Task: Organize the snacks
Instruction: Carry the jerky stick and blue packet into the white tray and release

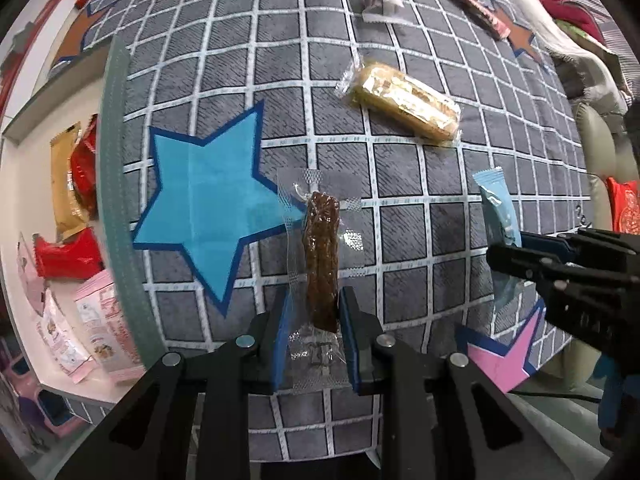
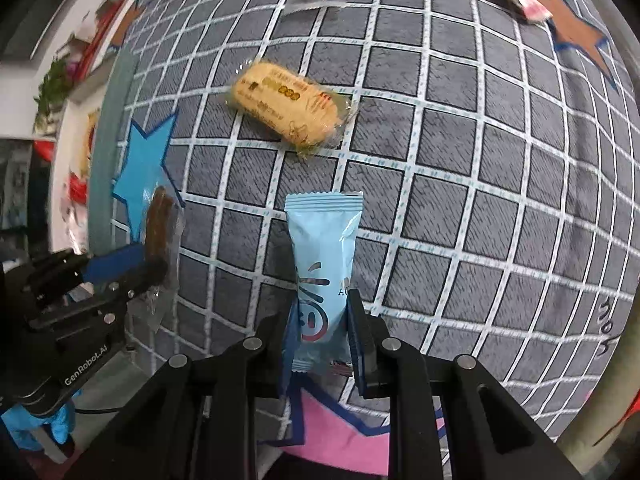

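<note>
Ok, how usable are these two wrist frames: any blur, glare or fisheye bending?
Left wrist view: strong fisheye bowing of the grid cloth; centre sharp, the brown snack stick crisp, the clear wrapper shows small glints, the snack box at the left edge is smeared. Right wrist view: same bowing; the light blue packet is sharp, the top edge and left rim are motion-blurred, and the yellow biscuit pack is slightly soft.

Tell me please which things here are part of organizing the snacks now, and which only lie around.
In the job:
- left gripper, shut on the brown snack stick
- right gripper, shut on the blue packet

Lying about:
- yellow biscuit pack
- checked cloth
- blue star
</note>
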A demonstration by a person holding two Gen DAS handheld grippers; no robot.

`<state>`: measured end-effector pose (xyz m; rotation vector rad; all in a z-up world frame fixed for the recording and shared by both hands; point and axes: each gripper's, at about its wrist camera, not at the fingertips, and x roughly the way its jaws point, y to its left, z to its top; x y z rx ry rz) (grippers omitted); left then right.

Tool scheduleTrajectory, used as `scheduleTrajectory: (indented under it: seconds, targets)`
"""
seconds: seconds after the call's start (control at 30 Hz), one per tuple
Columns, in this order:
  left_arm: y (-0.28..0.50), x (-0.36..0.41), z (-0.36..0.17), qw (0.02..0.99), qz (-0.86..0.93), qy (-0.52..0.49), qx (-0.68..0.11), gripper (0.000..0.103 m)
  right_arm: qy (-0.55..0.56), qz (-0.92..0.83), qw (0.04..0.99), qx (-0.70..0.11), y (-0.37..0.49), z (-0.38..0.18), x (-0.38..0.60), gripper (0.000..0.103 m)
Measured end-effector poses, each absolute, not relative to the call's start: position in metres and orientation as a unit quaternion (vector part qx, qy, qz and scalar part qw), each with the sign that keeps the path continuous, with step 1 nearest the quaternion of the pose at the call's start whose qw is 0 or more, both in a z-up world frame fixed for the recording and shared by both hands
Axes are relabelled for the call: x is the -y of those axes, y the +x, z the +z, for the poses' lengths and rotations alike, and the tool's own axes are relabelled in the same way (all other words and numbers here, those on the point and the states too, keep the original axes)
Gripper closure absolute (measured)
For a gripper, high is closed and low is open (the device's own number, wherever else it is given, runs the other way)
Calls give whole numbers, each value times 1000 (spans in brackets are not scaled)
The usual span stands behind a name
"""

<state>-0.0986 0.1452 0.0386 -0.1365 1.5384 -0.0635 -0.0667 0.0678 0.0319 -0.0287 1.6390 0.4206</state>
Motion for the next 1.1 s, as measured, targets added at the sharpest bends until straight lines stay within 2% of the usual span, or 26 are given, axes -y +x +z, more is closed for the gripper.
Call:
scheduleTrajectory:
  seconds: [0.2, 0.47, 1.1]
  targets:
    - [-103, -168, 75, 735, -27, -60, -675, 77, -9, 197, 664, -722, -50, 51, -73, 79]
    - [-125, -232, 107, 760, 4, -81, -645, 76, -42, 238, 666, -706, -54, 52, -131, 78]
    - [-163, -367, 110, 765, 97, -127, -624, 76, -106, 337, 658, -665, -45, 85, -304, 78]
